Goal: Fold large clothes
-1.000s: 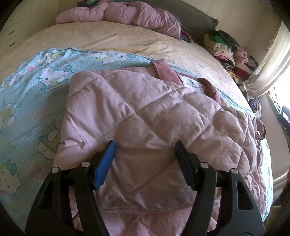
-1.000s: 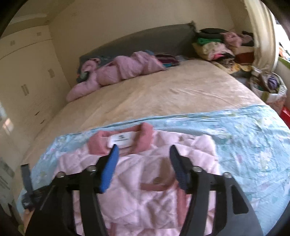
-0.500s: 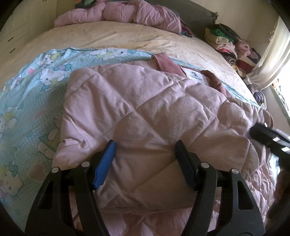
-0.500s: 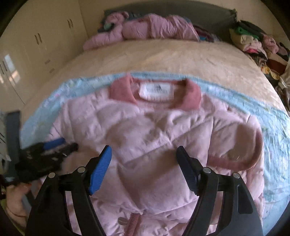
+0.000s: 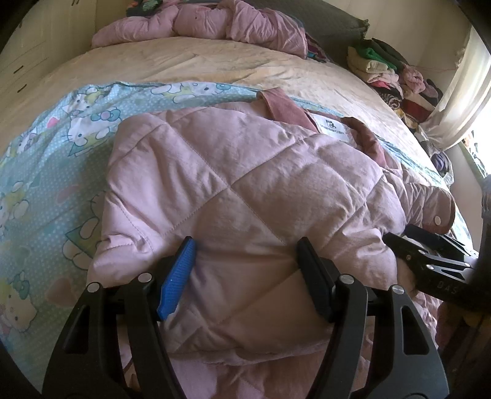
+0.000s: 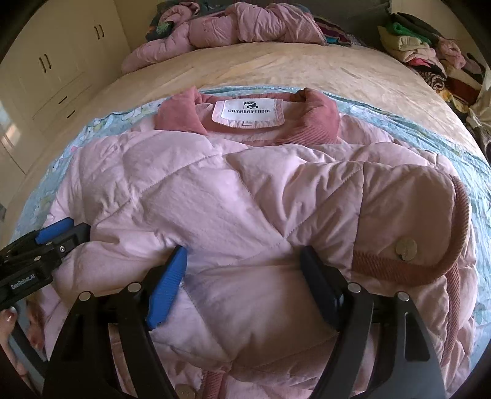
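Right gripper (image 6: pixel 242 276) has dropped from above the collar onto the pink quilted jacket (image 6: pixel 233 196), jaws opening, nothing pinched; left gripper (image 5: pixel 245 267) mid-wide, pressing fabric; jacket on bed (image 5: pixel 190 61), sleeves folded in, final fold left

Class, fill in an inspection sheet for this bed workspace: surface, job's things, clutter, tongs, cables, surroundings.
Surface: bed with a cartoon-print sheet.
Job's things: pink quilted jacket, sleeves folded across its front, collar label up.
Clutter: crumpled pink garment at the headboard.
Tongs: left tongs open over the jacket; right tongs opening, fabric bulging between them.
Cables: nothing seen.
Surroundings: wardrobe; clothes pile; curtain.
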A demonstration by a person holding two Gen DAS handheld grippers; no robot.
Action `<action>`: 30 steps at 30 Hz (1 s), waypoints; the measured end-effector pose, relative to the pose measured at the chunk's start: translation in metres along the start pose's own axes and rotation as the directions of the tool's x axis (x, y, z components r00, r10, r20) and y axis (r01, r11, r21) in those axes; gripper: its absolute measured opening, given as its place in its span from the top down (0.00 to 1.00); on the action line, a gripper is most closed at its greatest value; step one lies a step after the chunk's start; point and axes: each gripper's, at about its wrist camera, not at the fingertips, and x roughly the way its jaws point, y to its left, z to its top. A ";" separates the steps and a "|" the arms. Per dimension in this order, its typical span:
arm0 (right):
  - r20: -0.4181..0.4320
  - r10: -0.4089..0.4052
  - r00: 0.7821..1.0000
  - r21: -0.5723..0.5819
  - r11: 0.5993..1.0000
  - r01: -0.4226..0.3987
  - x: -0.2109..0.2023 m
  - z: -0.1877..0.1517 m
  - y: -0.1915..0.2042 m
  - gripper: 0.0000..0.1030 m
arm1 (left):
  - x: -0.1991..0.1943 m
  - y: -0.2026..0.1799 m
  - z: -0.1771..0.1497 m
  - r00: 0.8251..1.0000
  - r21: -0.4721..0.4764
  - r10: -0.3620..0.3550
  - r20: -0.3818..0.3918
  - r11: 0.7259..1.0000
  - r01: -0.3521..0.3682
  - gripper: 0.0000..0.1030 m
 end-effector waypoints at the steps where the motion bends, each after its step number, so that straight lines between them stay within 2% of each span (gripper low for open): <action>1: 0.009 0.005 1.000 0.001 1.000 -0.005 -0.004 0.000 0.000 0.26 | -0.001 0.000 0.000 1.000 0.000 -0.002 0.000 1.000 0.002 0.42; 3: 0.031 0.029 0.999 0.018 0.999 -0.030 -0.014 -0.002 -0.001 0.22 | -0.004 0.001 0.002 1.000 -0.011 -0.015 -0.005 1.000 0.015 0.35; 4: 0.039 0.043 0.998 0.029 0.999 -0.044 -0.018 -0.003 -0.002 0.19 | -0.007 0.003 0.004 0.999 -0.028 -0.045 -0.007 0.999 0.045 0.20; 5: 0.053 0.056 0.997 0.047 0.997 -0.058 -0.024 -0.004 -0.004 0.15 | -0.008 0.004 0.005 0.998 -0.040 -0.063 -0.006 0.997 0.062 0.08; 6: 0.070 0.066 0.995 0.064 0.995 -0.071 -0.029 -0.005 -0.006 0.13 | -0.010 0.005 0.005 0.997 -0.052 -0.076 -0.004 0.996 0.075 0.09; 8: 0.086 0.082 0.993 0.092 0.992 -0.090 -0.038 -0.006 -0.008 0.09 | -0.012 0.002 0.005 0.999 -0.036 -0.047 -0.010 0.998 0.047 0.09; 12: 0.105 0.107 0.989 0.131 0.984 -0.120 -0.052 -0.008 -0.013 0.08 | -0.015 -0.003 0.005 1.000 -0.013 -0.014 -0.016 1.000 0.014 0.09; 21: 0.138 0.130 0.982 0.161 0.975 -0.151 -0.073 -0.021 -0.018 0.08 | -0.037 0.004 0.009 1.000 -0.054 0.013 0.020 0.998 -0.012 0.09; 26: 0.159 0.135 0.978 0.156 0.975 -0.160 -0.086 -0.023 -0.016 0.08 | -0.053 0.003 0.011 0.999 -0.061 -0.004 0.051 0.998 0.007 0.09; 30: 0.174 0.144 0.974 0.161 0.972 -0.172 -0.096 -0.024 -0.016 0.08 | -0.056 0.002 0.010 0.999 -0.054 -0.036 0.037 0.998 0.038 0.09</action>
